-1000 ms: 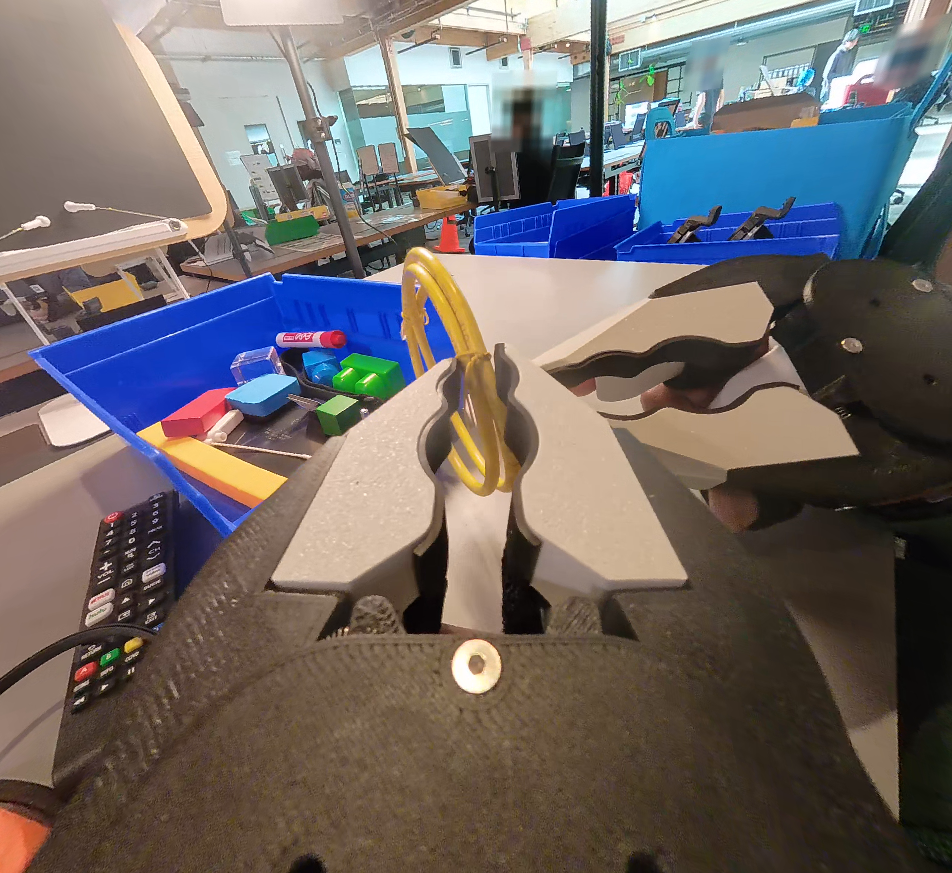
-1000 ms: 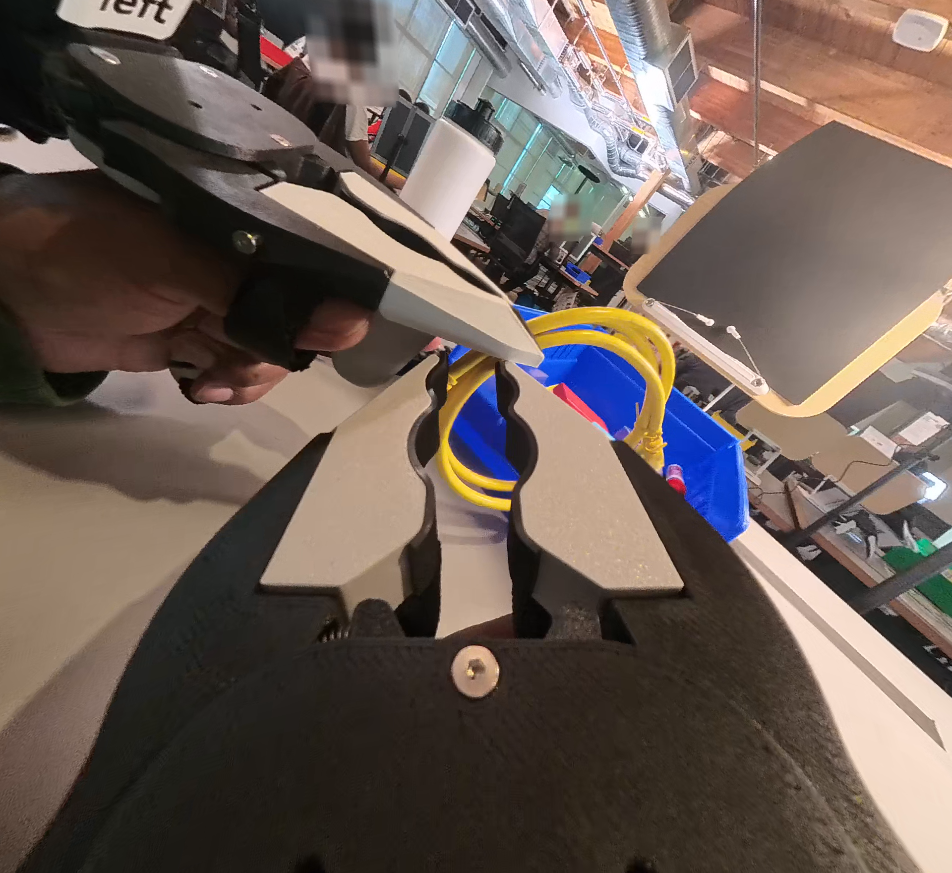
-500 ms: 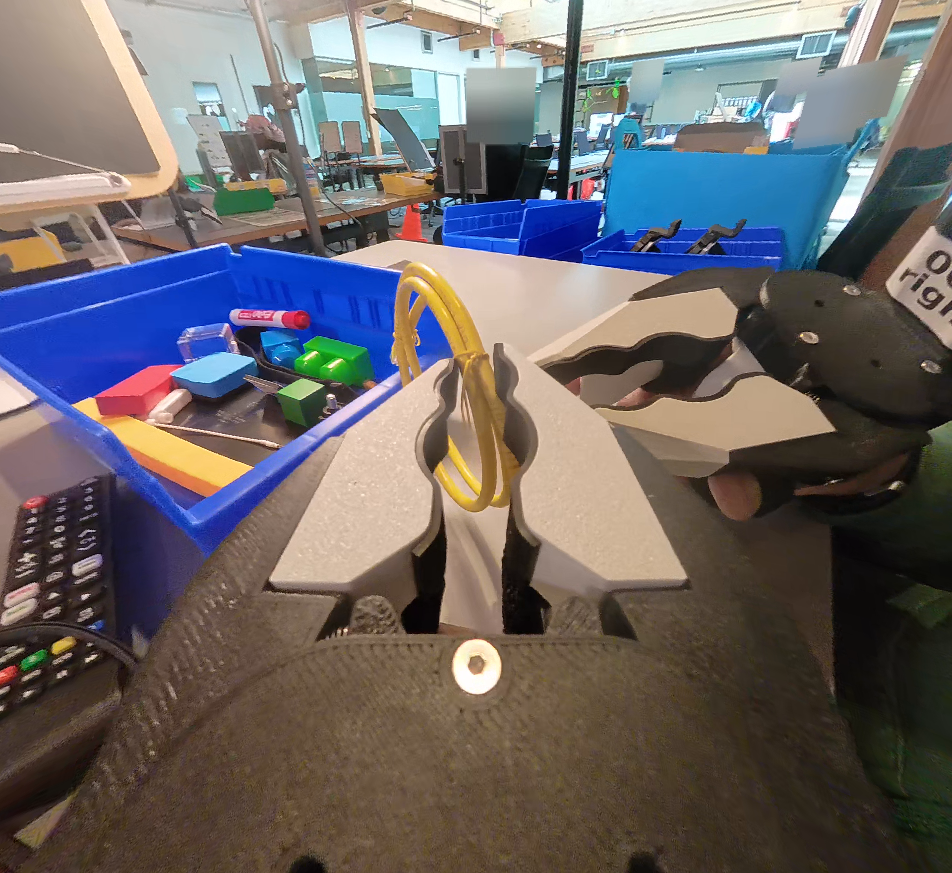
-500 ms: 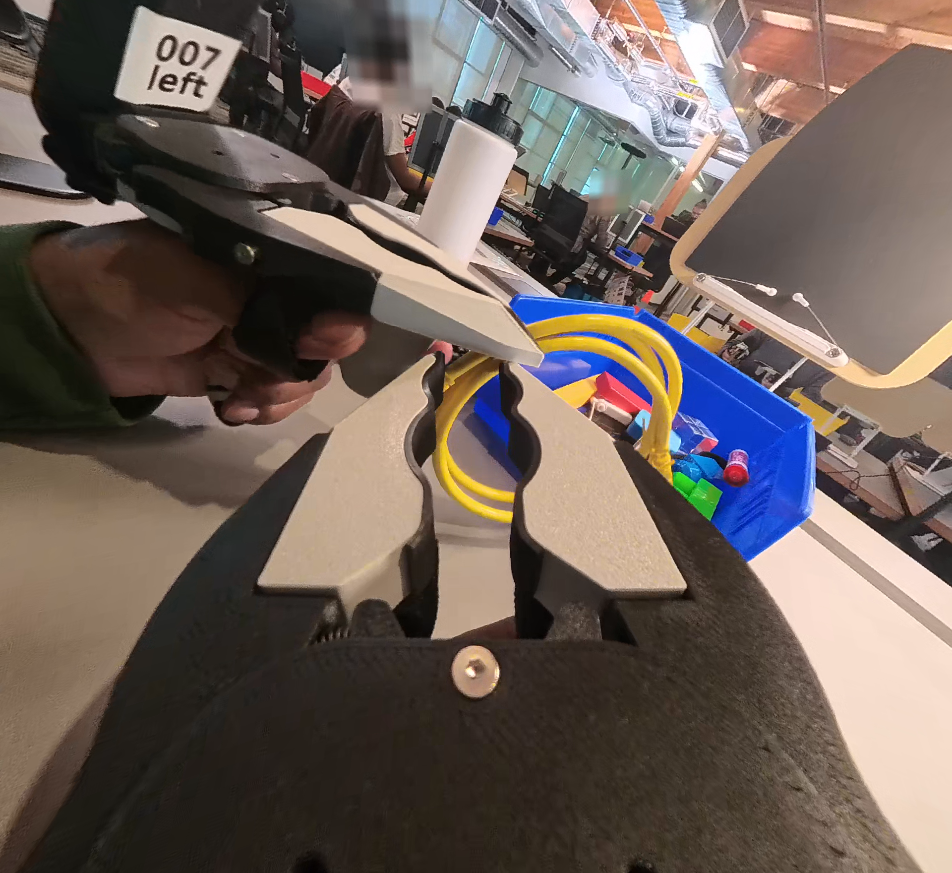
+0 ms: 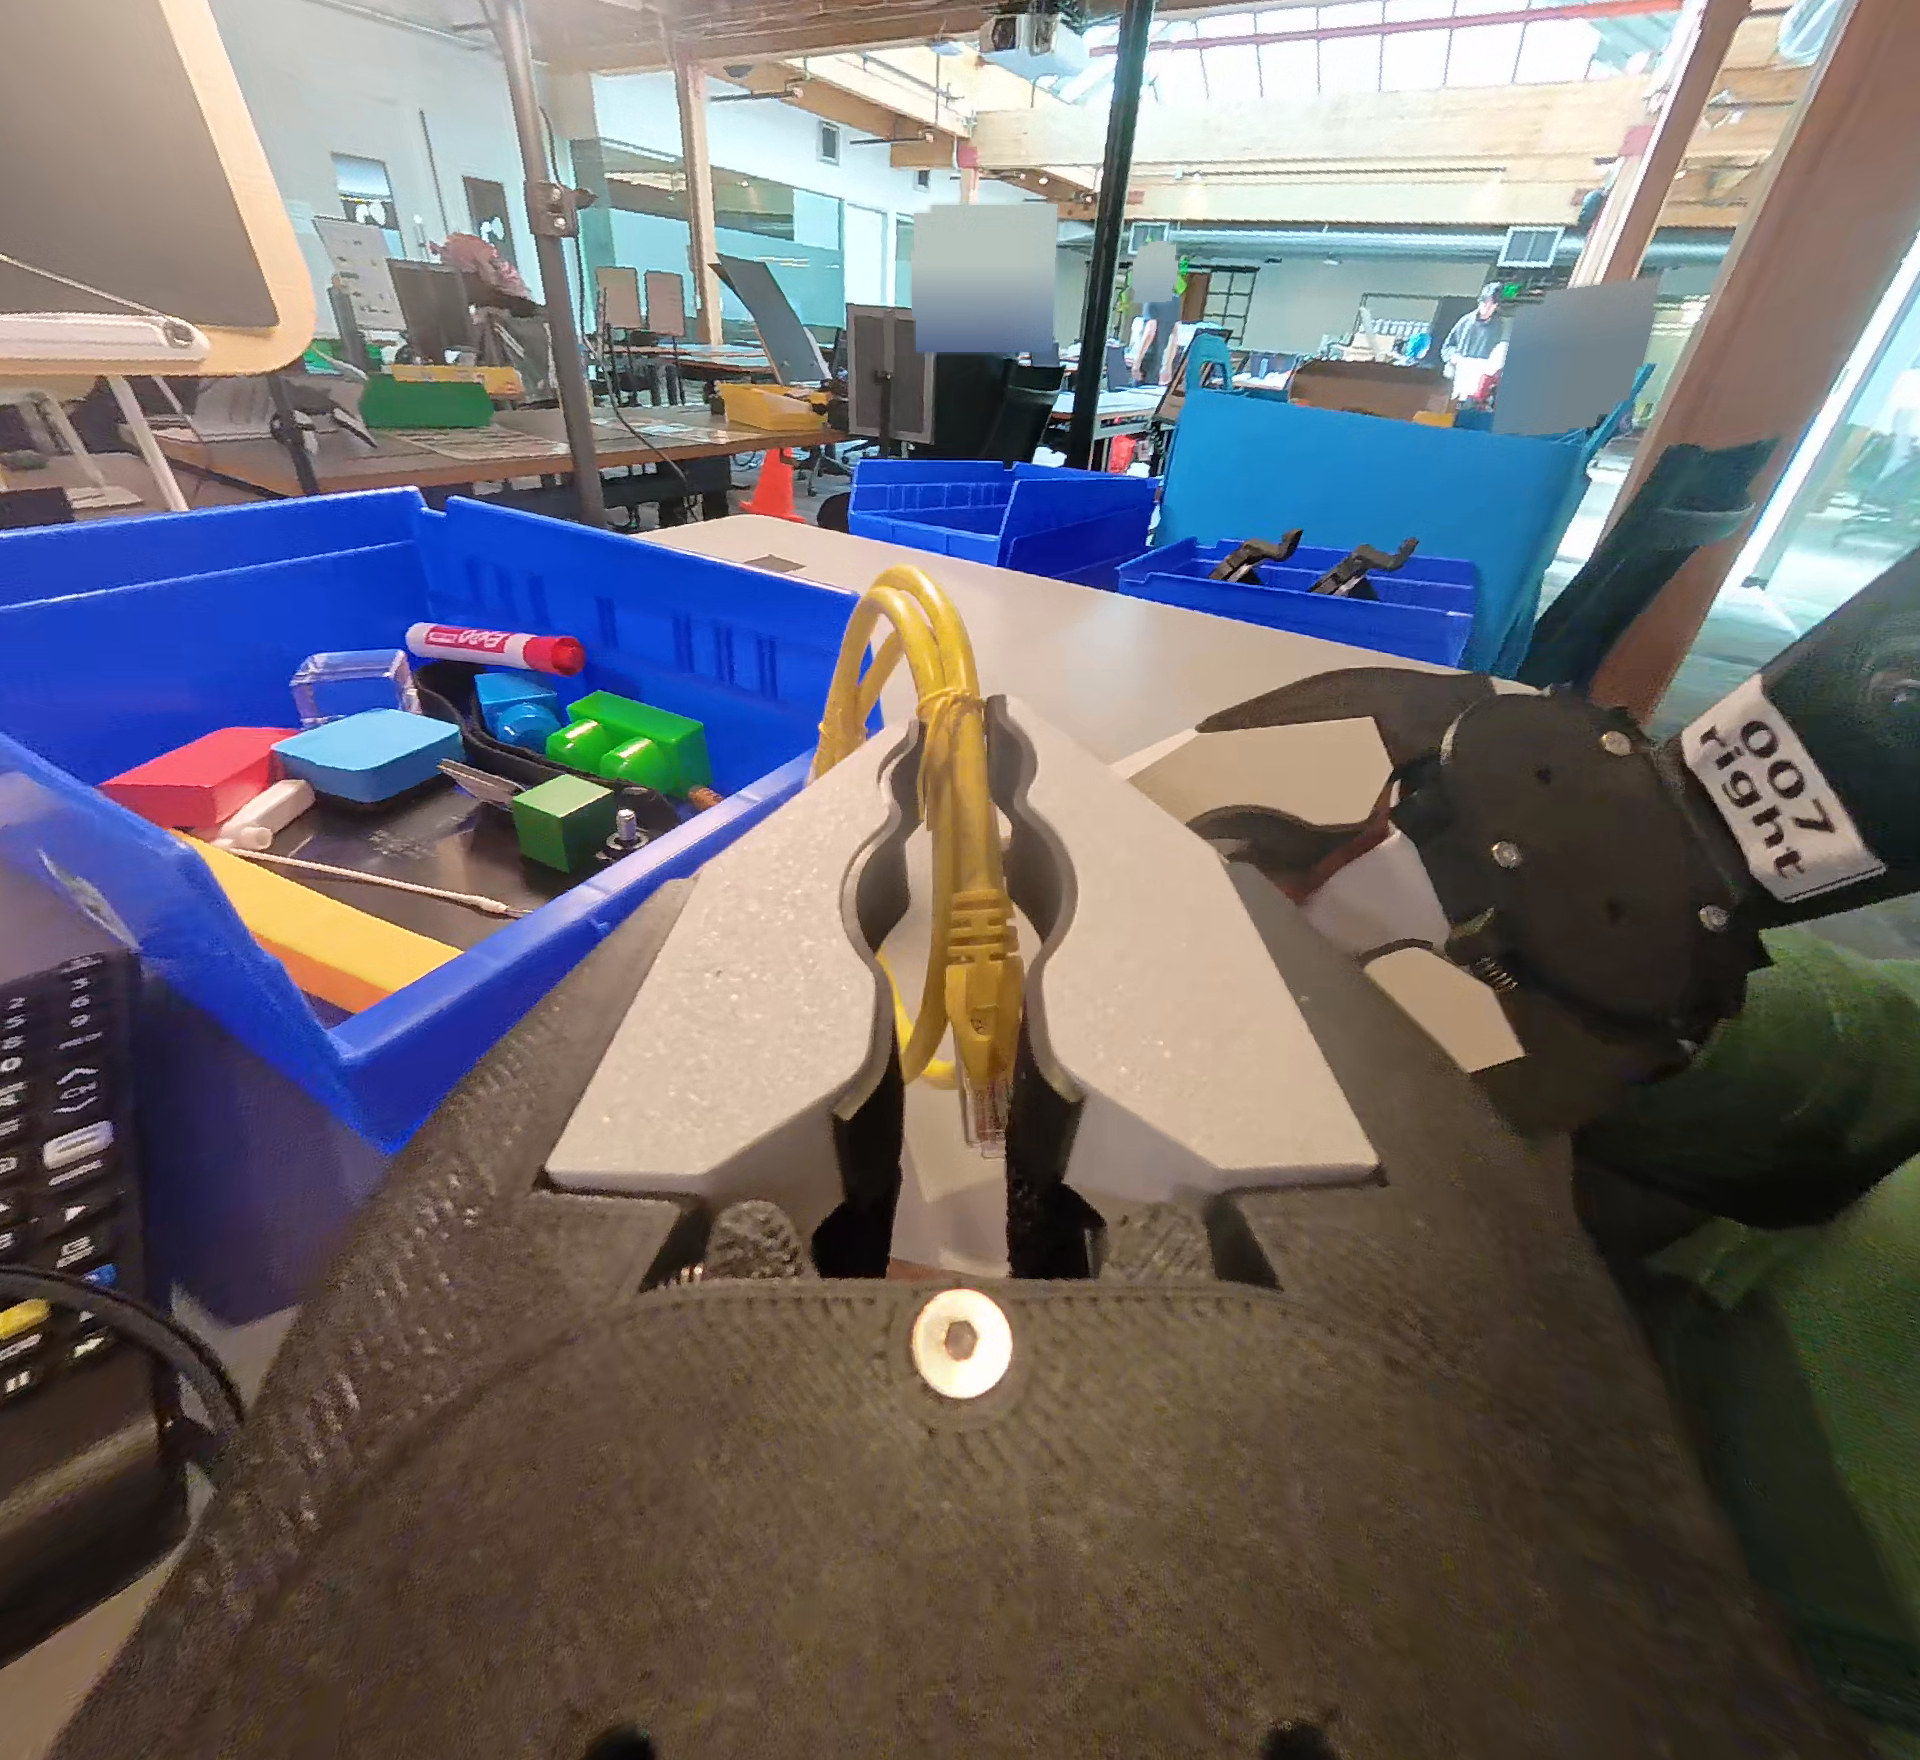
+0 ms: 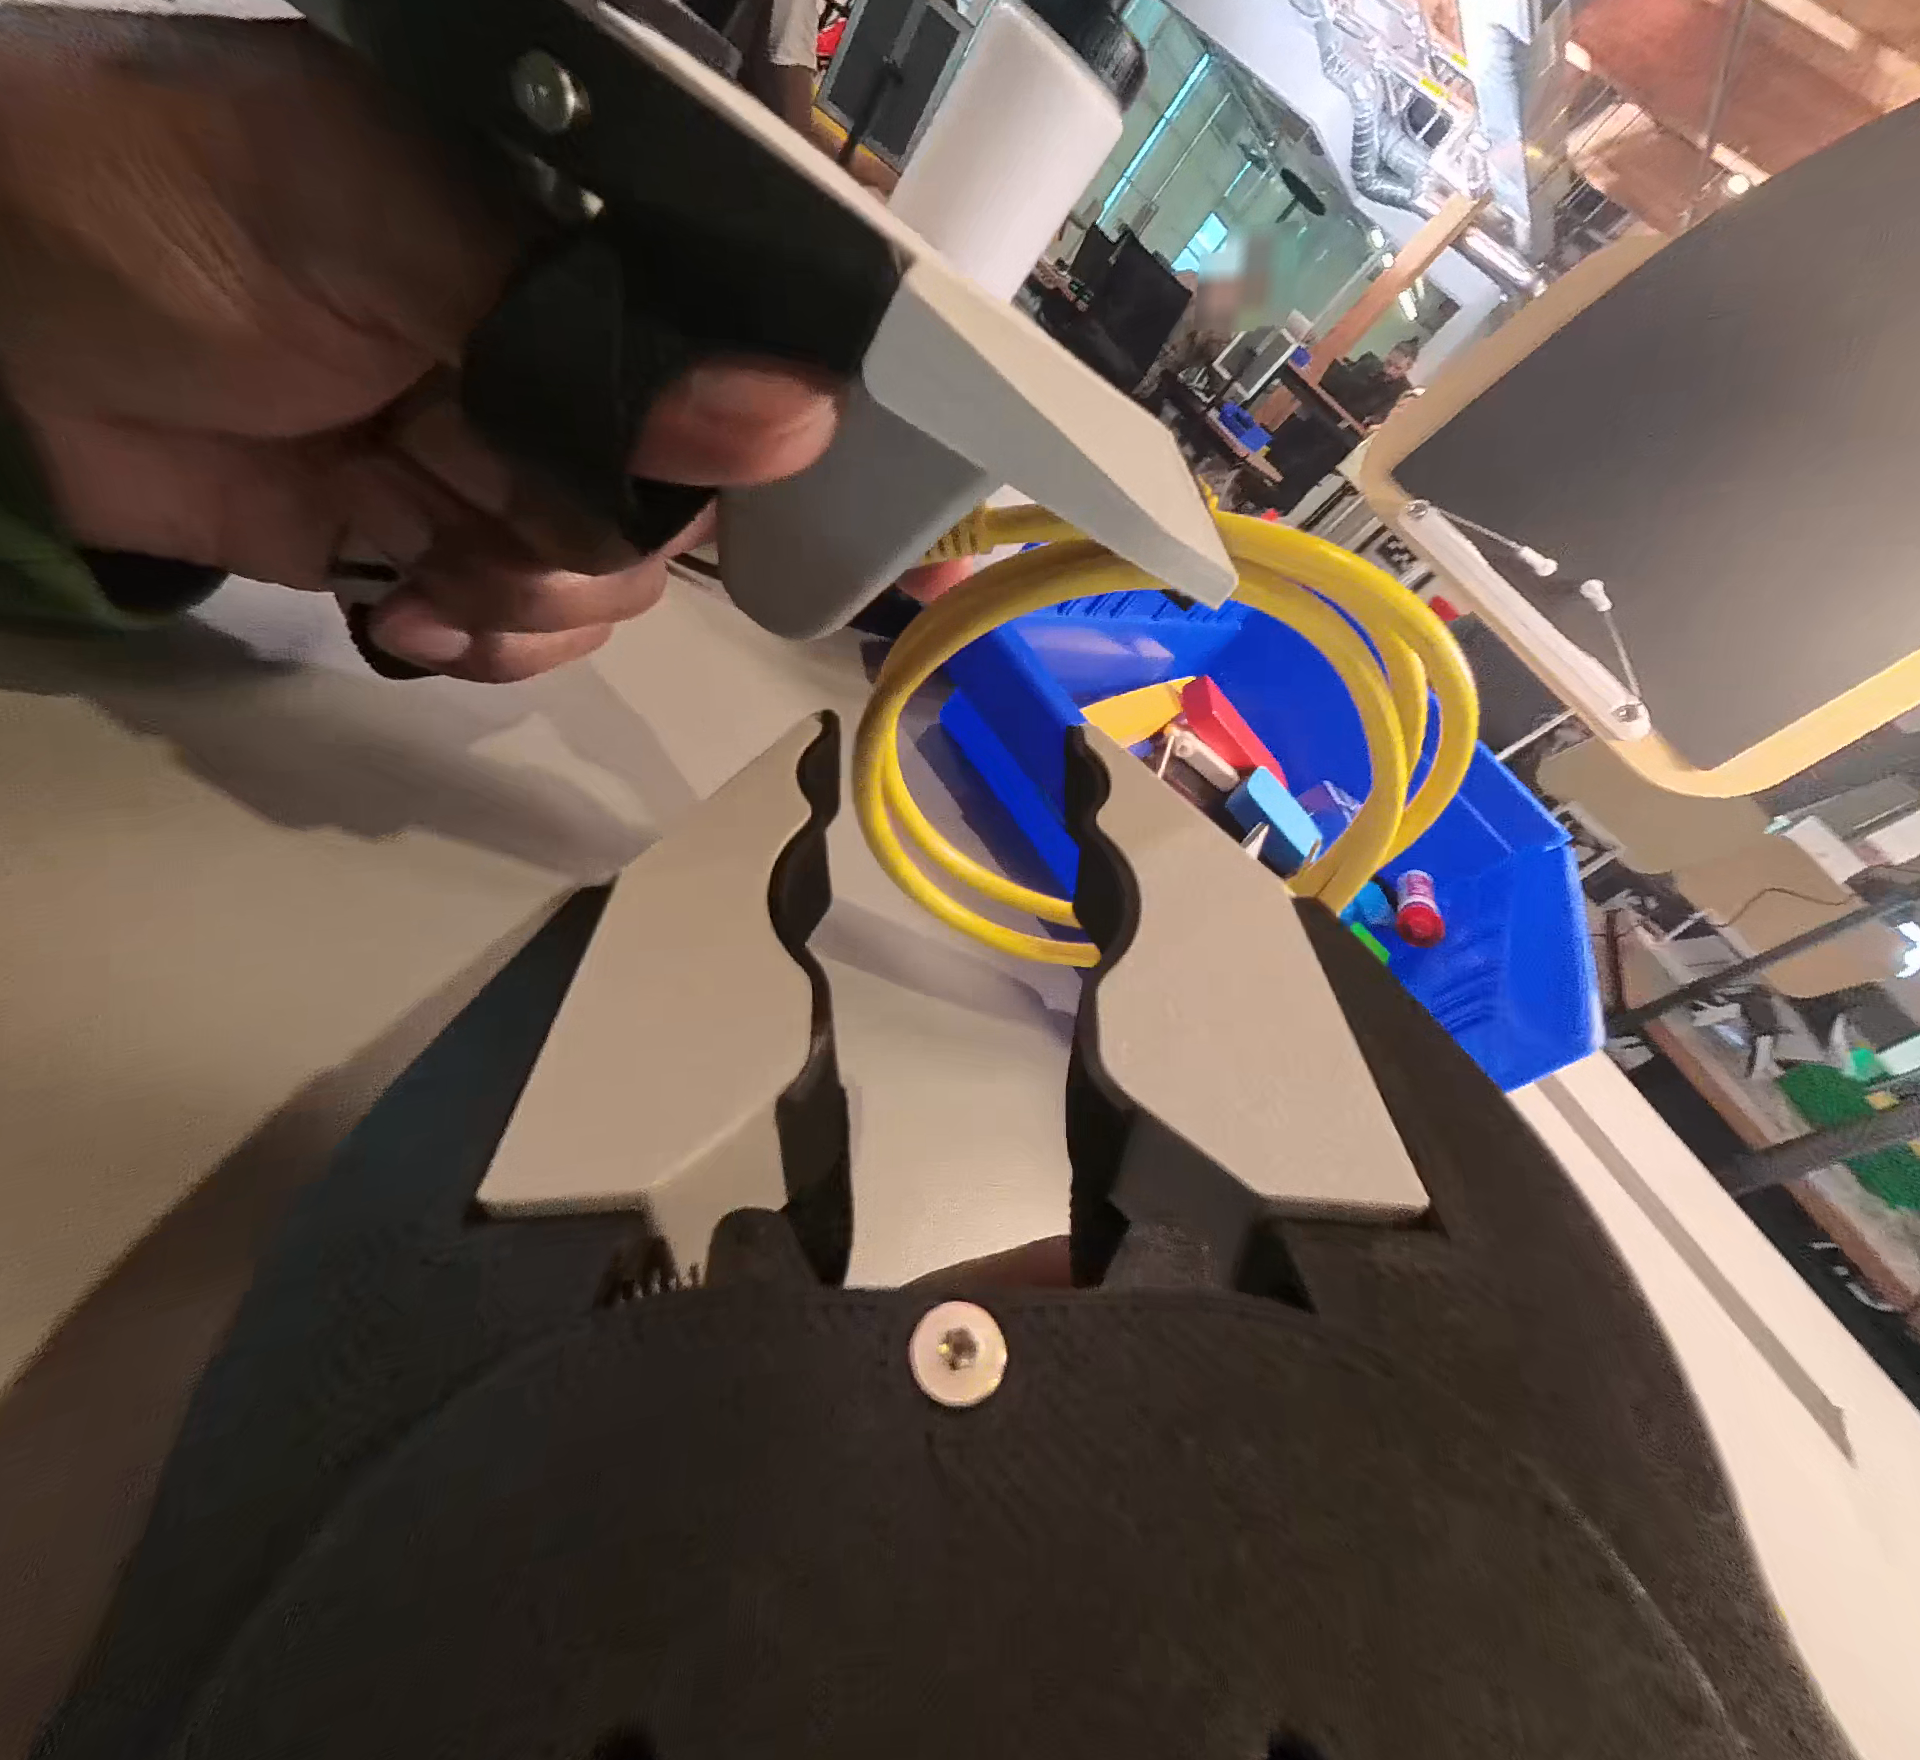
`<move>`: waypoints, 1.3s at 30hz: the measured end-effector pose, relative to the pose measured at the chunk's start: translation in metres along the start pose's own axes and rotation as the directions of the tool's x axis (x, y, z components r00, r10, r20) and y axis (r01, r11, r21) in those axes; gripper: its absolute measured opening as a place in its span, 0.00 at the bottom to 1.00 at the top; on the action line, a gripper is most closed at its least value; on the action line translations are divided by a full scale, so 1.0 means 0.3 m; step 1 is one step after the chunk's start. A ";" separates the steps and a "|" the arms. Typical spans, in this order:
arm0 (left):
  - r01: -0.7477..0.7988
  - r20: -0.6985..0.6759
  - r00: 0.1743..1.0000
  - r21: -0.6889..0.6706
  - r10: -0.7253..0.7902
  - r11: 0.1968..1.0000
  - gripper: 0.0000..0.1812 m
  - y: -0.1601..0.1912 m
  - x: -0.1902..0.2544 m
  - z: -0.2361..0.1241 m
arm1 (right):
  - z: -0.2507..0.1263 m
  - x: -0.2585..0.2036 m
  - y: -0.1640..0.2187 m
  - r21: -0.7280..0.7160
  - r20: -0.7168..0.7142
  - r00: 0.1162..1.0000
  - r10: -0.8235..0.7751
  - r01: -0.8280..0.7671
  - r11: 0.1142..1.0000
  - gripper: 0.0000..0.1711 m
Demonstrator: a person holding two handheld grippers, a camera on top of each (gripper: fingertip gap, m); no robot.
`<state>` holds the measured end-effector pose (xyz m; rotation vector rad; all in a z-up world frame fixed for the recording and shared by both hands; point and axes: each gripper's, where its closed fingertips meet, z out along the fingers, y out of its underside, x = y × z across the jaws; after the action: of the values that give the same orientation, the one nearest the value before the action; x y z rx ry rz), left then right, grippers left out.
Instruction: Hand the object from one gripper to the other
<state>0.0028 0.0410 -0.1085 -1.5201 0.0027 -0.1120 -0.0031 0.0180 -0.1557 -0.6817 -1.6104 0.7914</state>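
A coiled yellow cable (image 5: pixel 961 837) with a plug at its end stands upright in my left gripper (image 5: pixel 954 723), which is shut on it. In the right wrist view my right gripper (image 6: pixel 951 734) is open. The cable's loop (image 6: pixel 883 817) hangs between its spread fingers, and part of it is hidden behind the right finger. The left gripper (image 6: pixel 1174 567) holds the top of the coil from above left, with a hand around its handle. In the left wrist view the right gripper (image 5: pixel 1205 775) sits just right of the cable, jaws apart.
A blue bin (image 5: pixel 582 921) of coloured blocks and a red marker (image 5: pixel 488 645) stands left on the white table (image 5: pixel 1091 661); it also shows in the right wrist view (image 6: pixel 1496 962). A black remote (image 5: pixel 52 1139) lies at the far left. More blue bins (image 5: pixel 1299 588) stand behind. A white bottle (image 6: pixel 997 152) stands farther off. Some 5 cm of space lies between my two pairs of fingers. The black remote (image 5: pixel 52 1139) is about 20 cm from both grippers' fingertips.
My right gripper was shut on the cable and has now opened and let it go. The left gripper stays shut on it, and the coil has turned so its plug shows.
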 end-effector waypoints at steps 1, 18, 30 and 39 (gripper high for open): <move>0.007 -0.011 1.000 0.002 -0.007 1.000 0.06 0.000 0.005 0.001 | -0.001 0.000 -0.002 0.004 -0.003 1.000 -0.008 0.008 1.000 0.24; 0.111 -0.069 0.992 0.086 -0.106 0.990 0.06 -0.044 0.014 -0.011 | -0.004 -0.015 -0.020 0.030 -0.017 0.996 -0.091 0.091 0.995 0.04; 0.230 -0.115 0.969 0.113 -0.217 0.967 0.06 -0.057 0.007 -0.017 | 0.005 -0.048 -0.021 0.029 -0.003 0.986 -0.168 0.168 0.985 0.16; 0.245 -0.200 0.956 0.144 -0.214 0.959 0.07 -0.084 0.051 -0.024 | -0.010 -0.012 -0.045 0.068 -0.033 0.994 -0.106 0.108 0.992 0.04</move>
<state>0.0156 0.0314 -0.0826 -1.3333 -0.0368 -0.4290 0.0003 0.0074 -0.1467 -0.5506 -1.5722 0.7524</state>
